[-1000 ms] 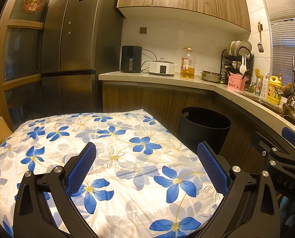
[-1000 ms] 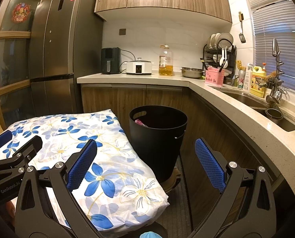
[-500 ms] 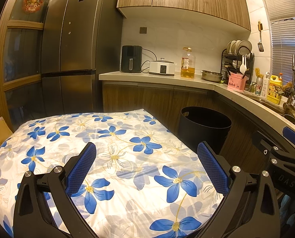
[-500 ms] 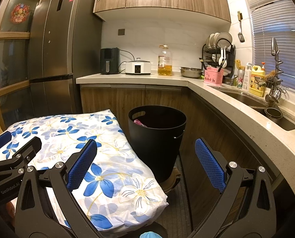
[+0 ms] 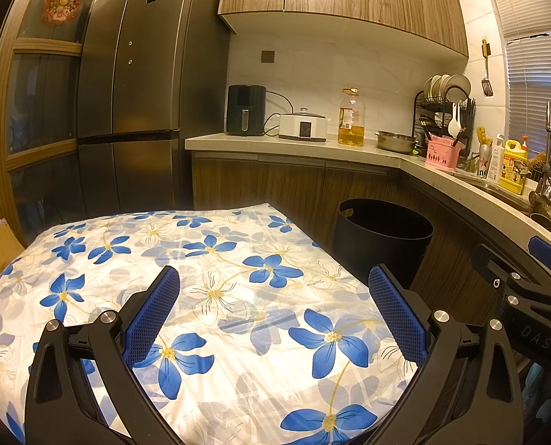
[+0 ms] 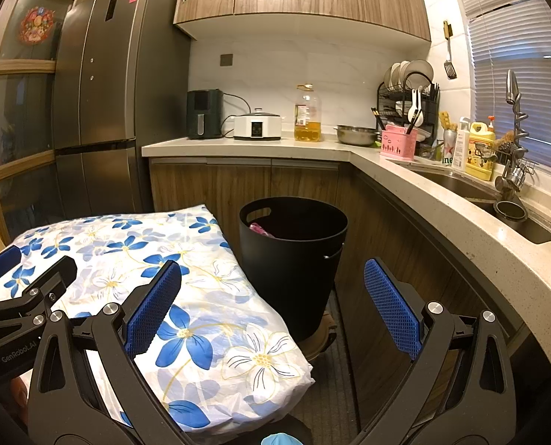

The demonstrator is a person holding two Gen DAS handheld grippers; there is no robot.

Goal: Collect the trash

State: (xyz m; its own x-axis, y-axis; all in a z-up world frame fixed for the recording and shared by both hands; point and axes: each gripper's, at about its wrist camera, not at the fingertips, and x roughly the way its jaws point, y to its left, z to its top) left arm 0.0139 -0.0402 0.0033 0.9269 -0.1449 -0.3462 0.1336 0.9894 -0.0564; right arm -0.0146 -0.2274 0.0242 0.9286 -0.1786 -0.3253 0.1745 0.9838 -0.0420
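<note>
Left claw [image 5: 273, 307] hangs level over the floral cloth [image 5: 216, 296], right claw [image 6: 271, 296] facing the bin [image 6: 294, 256] (both spread wide, empty).

A home kitchen is showing: refrigerator [image 5: 134, 104], air fryer [image 6: 204, 113], dish rack [image 6: 409, 92] and sink [image 6: 472, 189] are lining the countertop [image 5: 294, 148].

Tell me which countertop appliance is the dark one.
The air fryer beside the fridge; the cooker next to it is white.
</note>
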